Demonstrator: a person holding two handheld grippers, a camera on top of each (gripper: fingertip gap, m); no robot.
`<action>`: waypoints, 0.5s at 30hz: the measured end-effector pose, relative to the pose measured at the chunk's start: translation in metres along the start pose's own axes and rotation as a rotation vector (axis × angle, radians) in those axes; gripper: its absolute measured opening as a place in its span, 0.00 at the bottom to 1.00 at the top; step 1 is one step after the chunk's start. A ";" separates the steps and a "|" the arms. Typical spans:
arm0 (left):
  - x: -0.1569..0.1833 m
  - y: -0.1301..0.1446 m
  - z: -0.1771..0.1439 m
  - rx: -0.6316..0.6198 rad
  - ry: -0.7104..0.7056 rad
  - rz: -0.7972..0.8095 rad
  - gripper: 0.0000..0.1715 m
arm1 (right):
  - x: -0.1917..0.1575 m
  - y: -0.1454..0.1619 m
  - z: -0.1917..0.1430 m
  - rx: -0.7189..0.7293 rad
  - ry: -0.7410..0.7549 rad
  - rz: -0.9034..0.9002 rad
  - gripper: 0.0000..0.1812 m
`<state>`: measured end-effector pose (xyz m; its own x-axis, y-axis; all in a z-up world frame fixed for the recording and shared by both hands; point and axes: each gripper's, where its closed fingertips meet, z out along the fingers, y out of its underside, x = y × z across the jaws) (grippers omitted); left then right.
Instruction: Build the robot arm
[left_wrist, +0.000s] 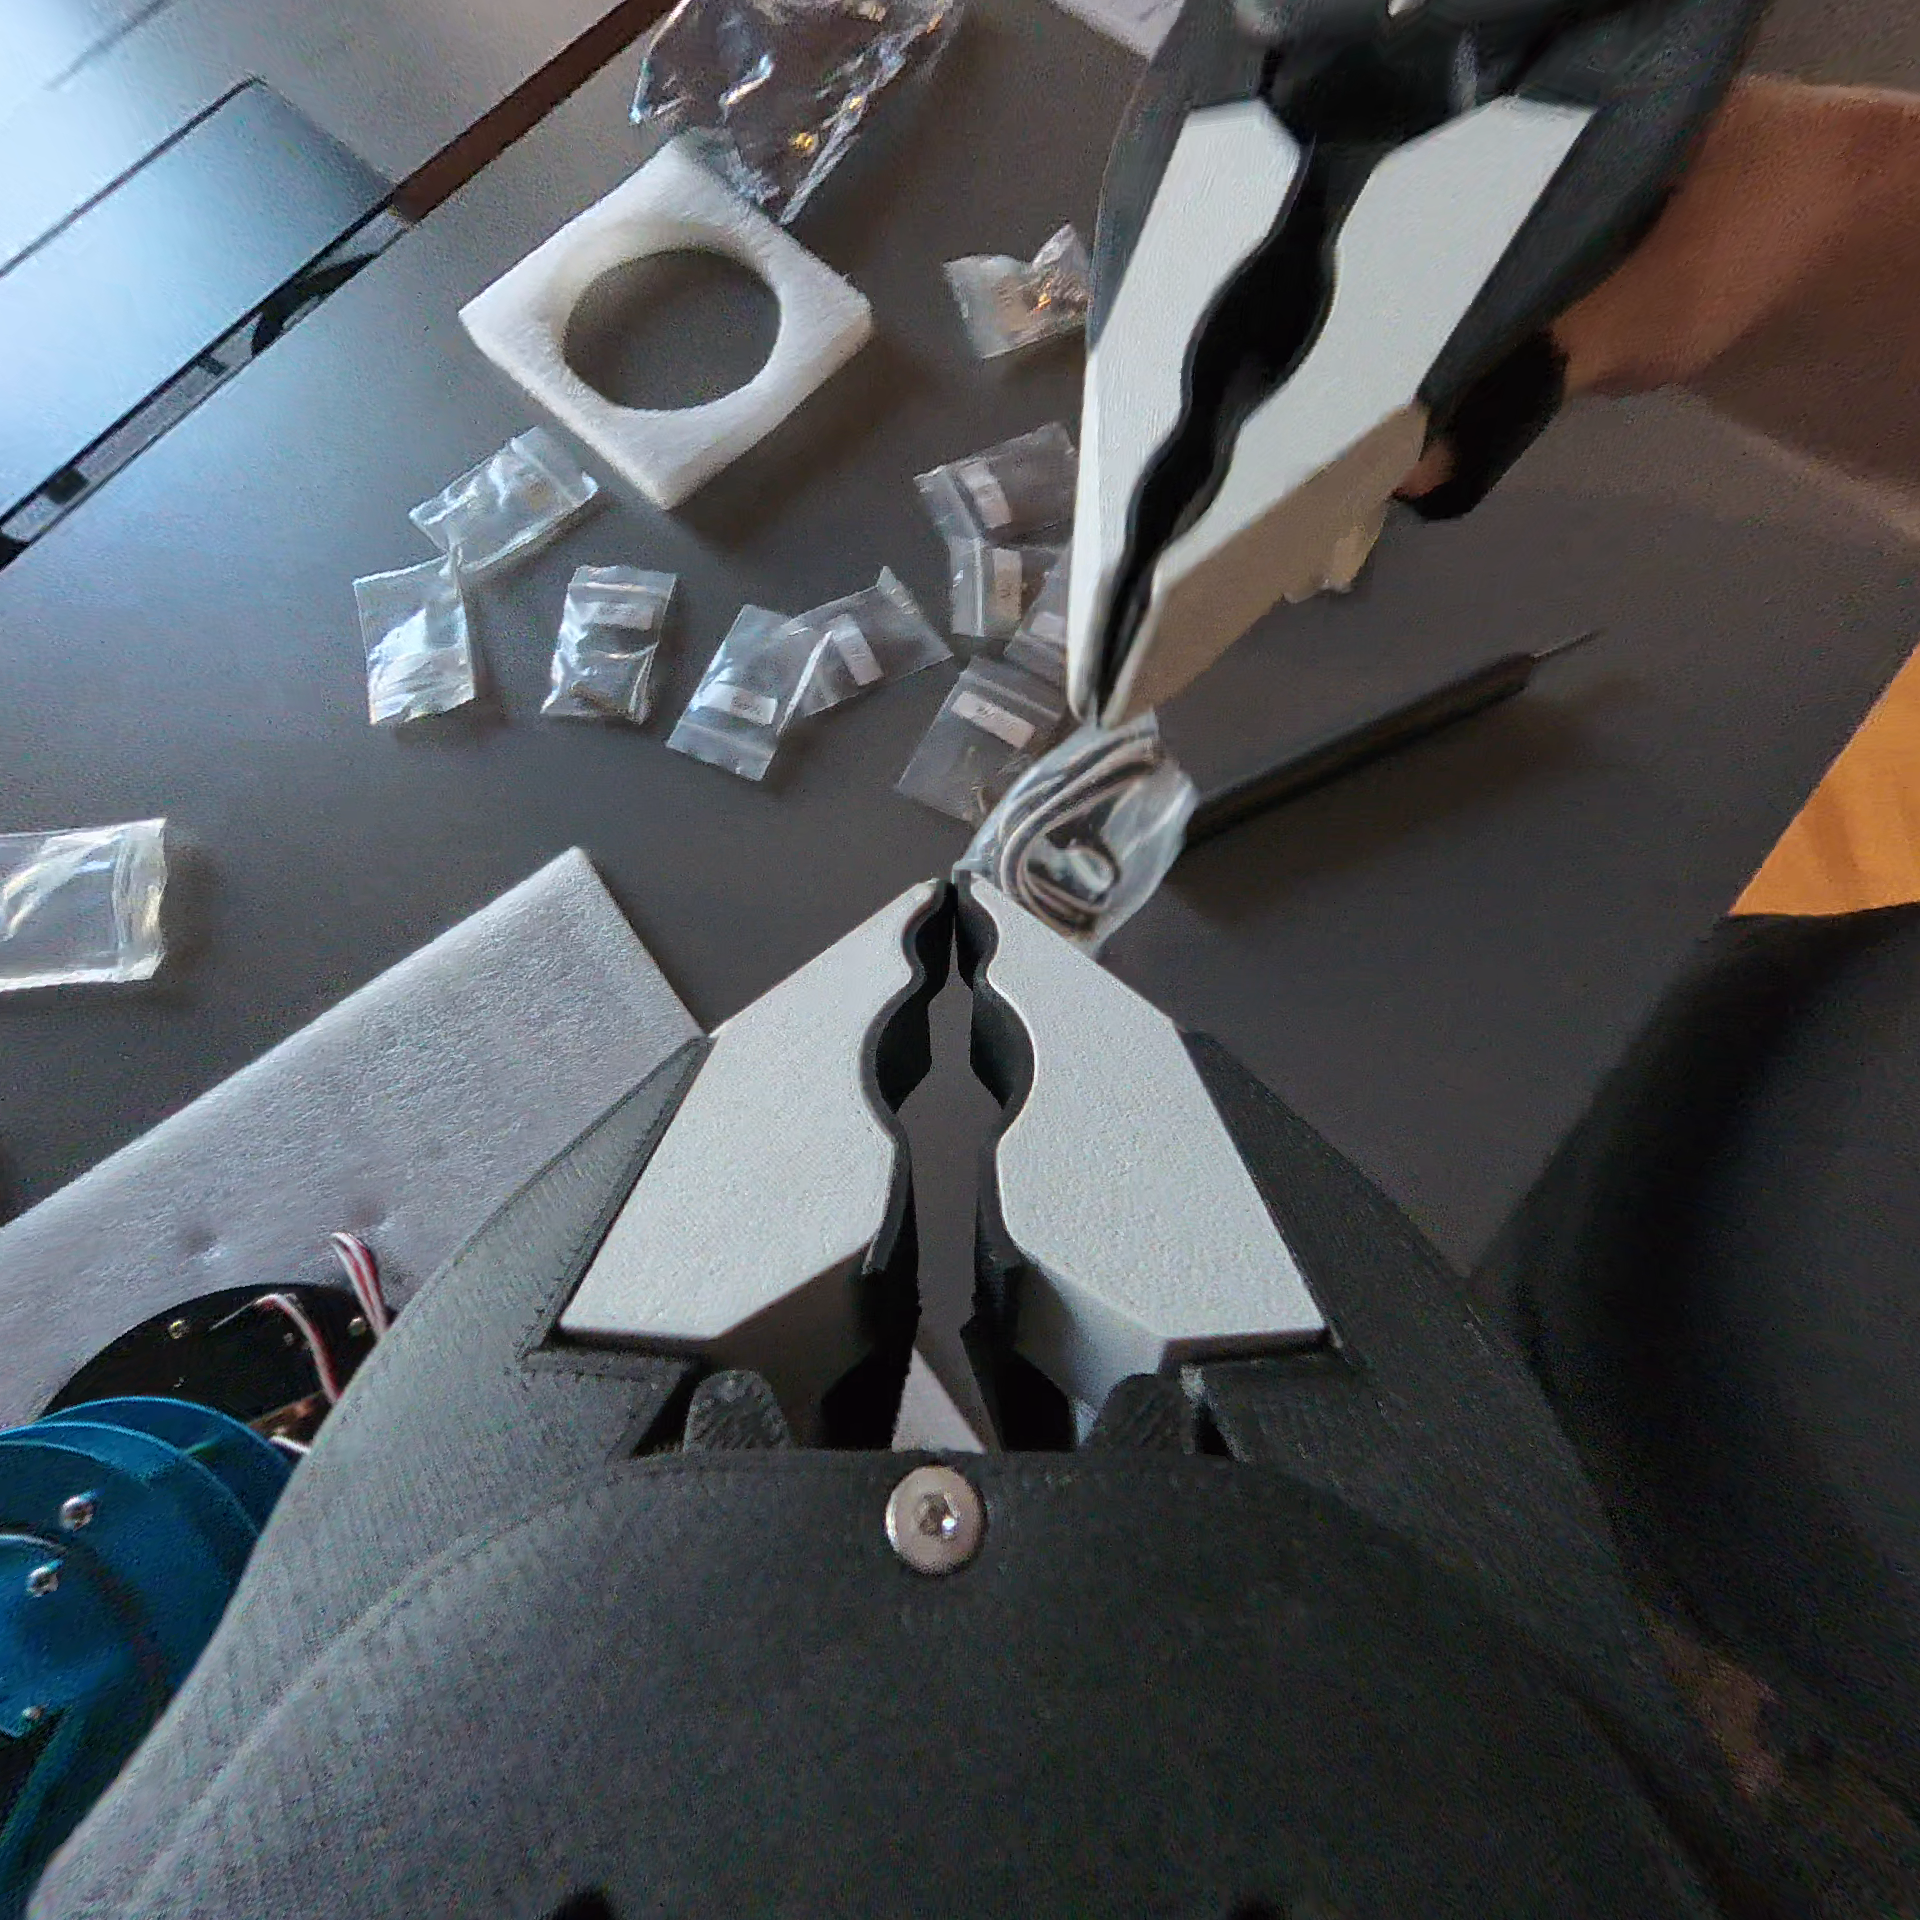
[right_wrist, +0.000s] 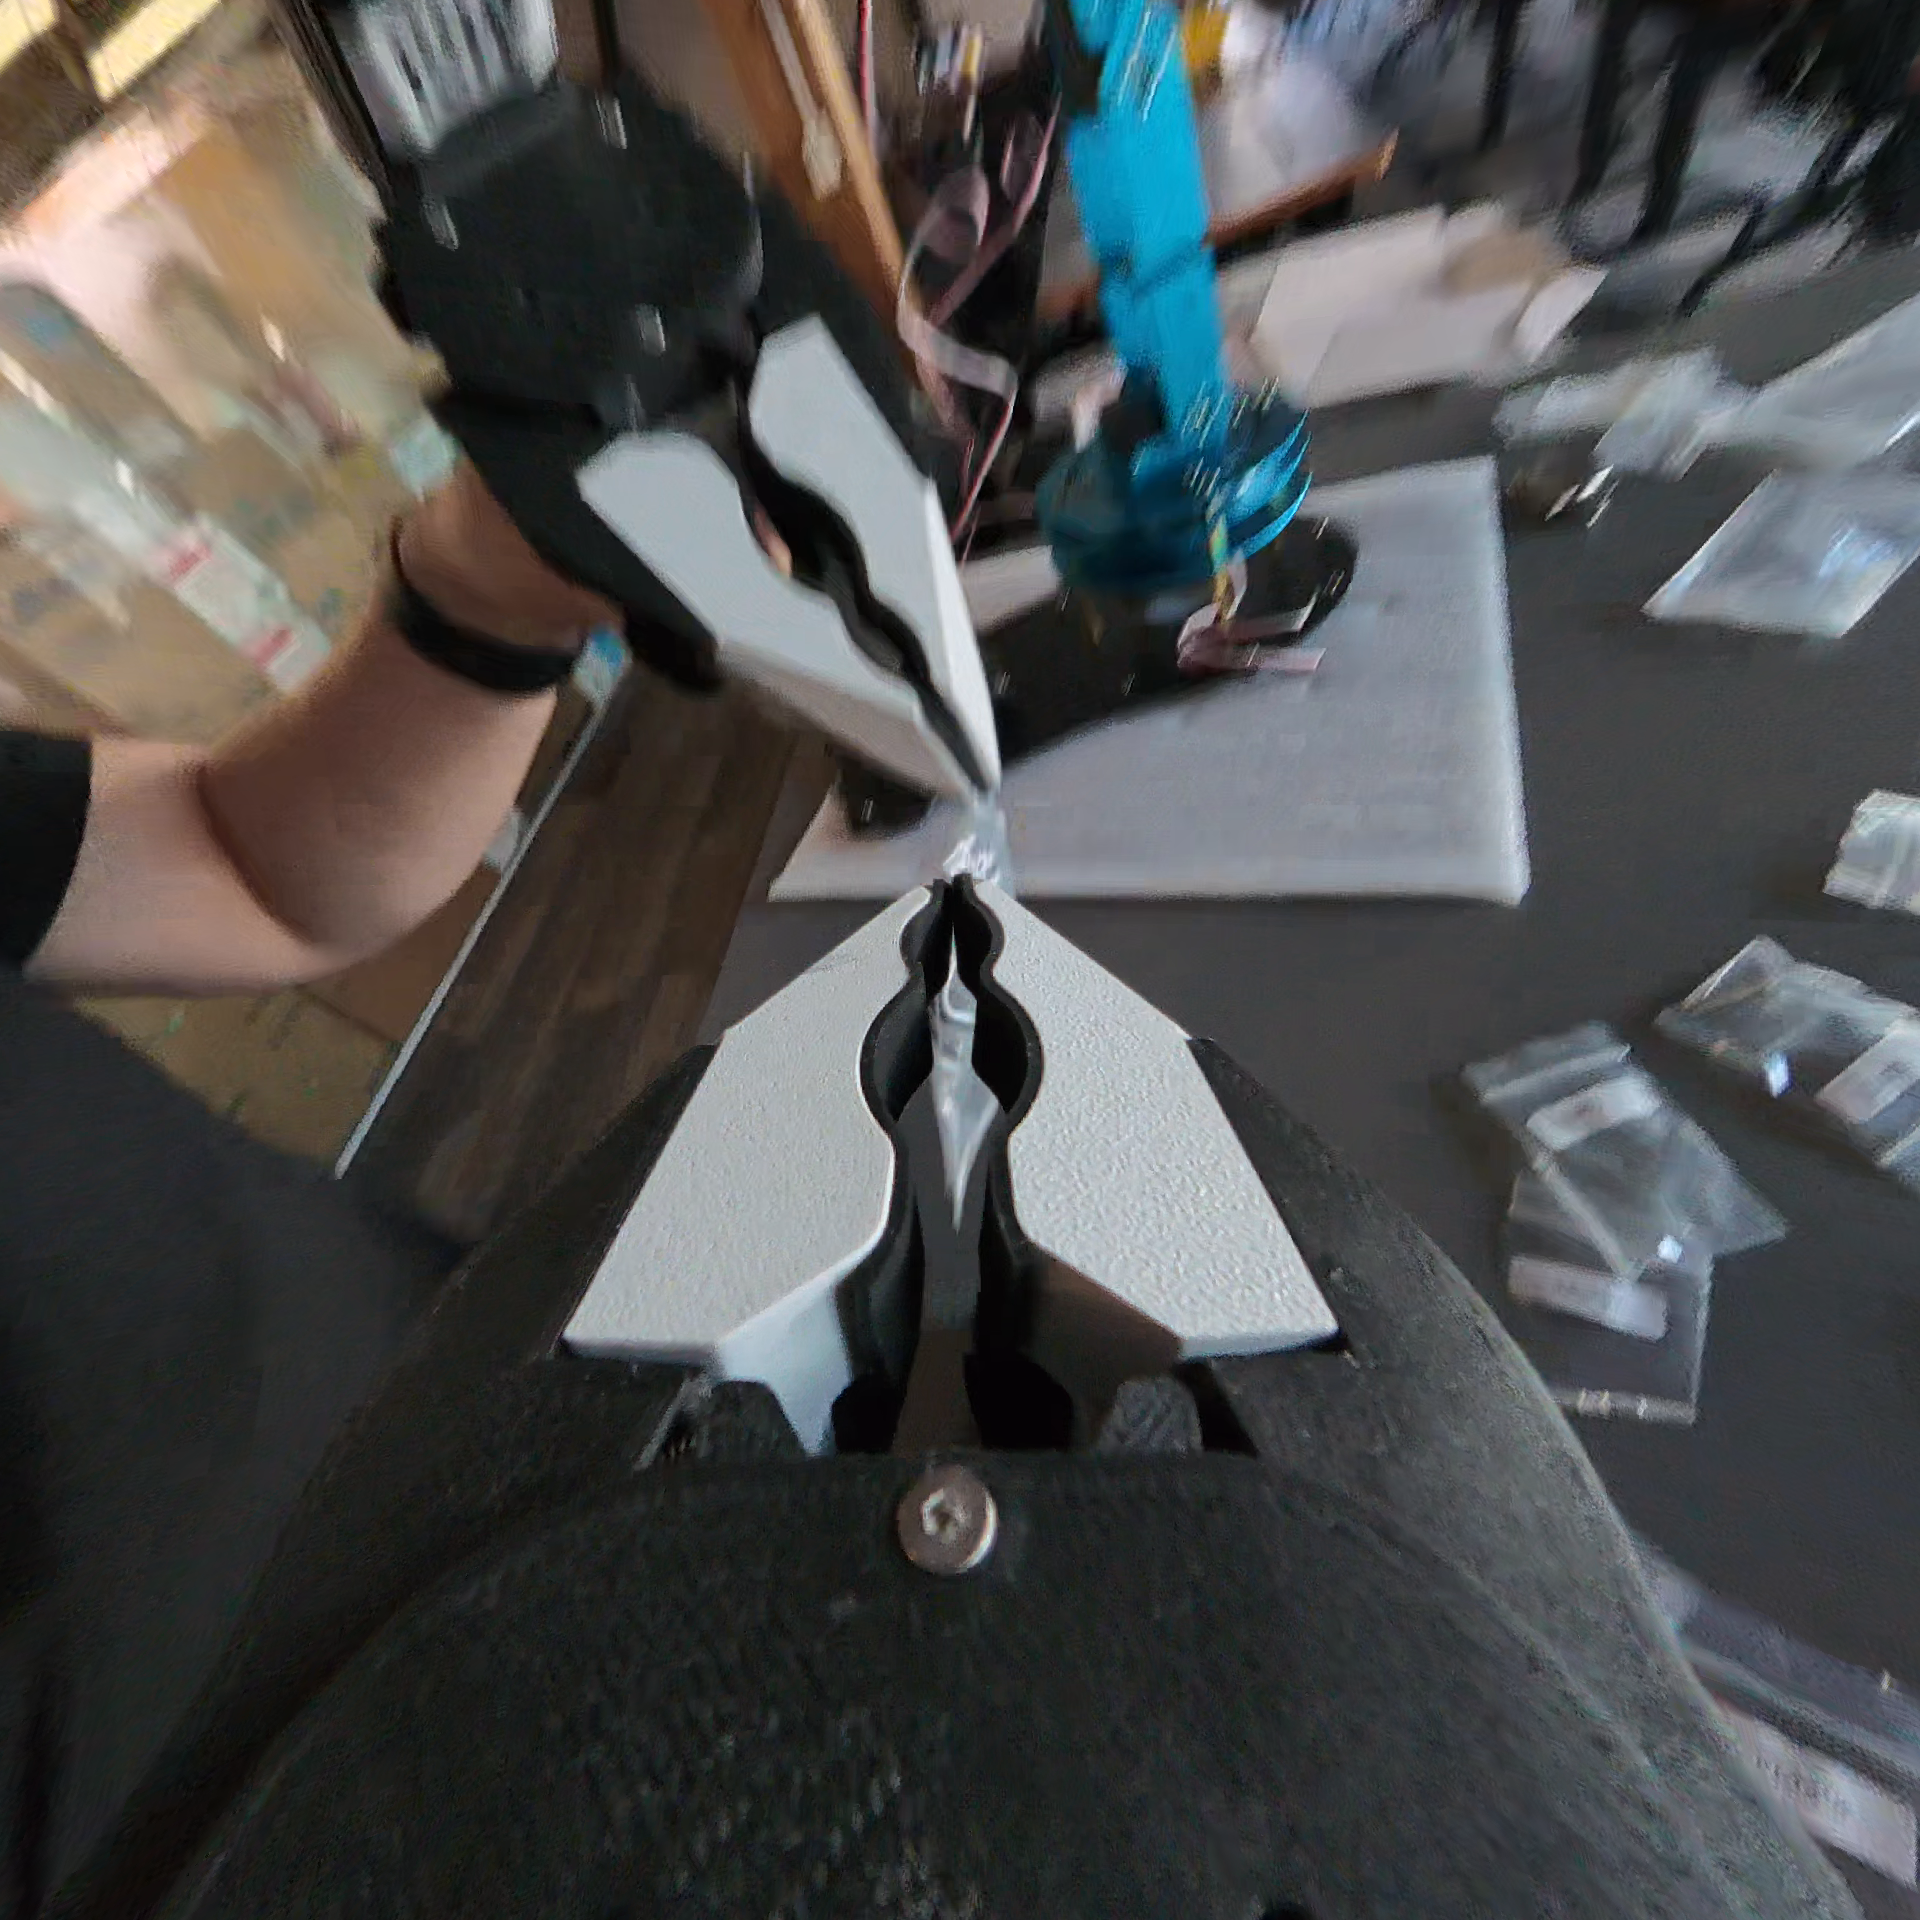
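Two grippers, both yours, clenched on one clear plastic bag (left_wrist: 1086, 831) holding a black-and-white part, lifted above the dark table (left_wrist: 312, 831): your left gripper (left_wrist: 954, 891) pinches its near corner, your right gripper (left_wrist: 1091, 707) its far edge. Several small clear bags (left_wrist: 613, 644) lie beyond, left; white foam square (left_wrist: 665, 322) farther; black rod (left_wrist: 1382, 738) right; grey foam sheet (left_wrist: 416, 1070) near left.

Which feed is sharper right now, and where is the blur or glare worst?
Left wrist view: mostly sharp; the left tool and the small clear bag it grips read clearly, with glare on the crumpled plastic wrap. Right wrist view: heavy motion blur beyond the right tool; the blue device and scattered bags smear.
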<state>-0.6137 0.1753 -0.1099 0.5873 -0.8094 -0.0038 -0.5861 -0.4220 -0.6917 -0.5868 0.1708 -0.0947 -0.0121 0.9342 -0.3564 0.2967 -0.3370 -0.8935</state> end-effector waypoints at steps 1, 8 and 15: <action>-0.005 0.000 0.003 -0.010 -0.001 0.001 0.00 | 0.007 -0.002 0.003 0.011 0.014 0.001 0.00; -0.021 0.016 0.017 -0.114 -0.054 0.060 0.00 | 0.026 0.030 0.021 -0.222 0.024 0.010 0.00; -0.026 0.011 0.018 -0.065 -0.065 0.017 0.00 | 0.032 0.025 0.026 -0.228 0.026 -0.028 0.00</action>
<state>-0.6251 0.1987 -0.1302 0.6107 -0.7893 -0.0629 -0.6296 -0.4359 -0.6432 -0.6046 0.1891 -0.1356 0.0001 0.9466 -0.3225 0.5048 -0.2784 -0.8171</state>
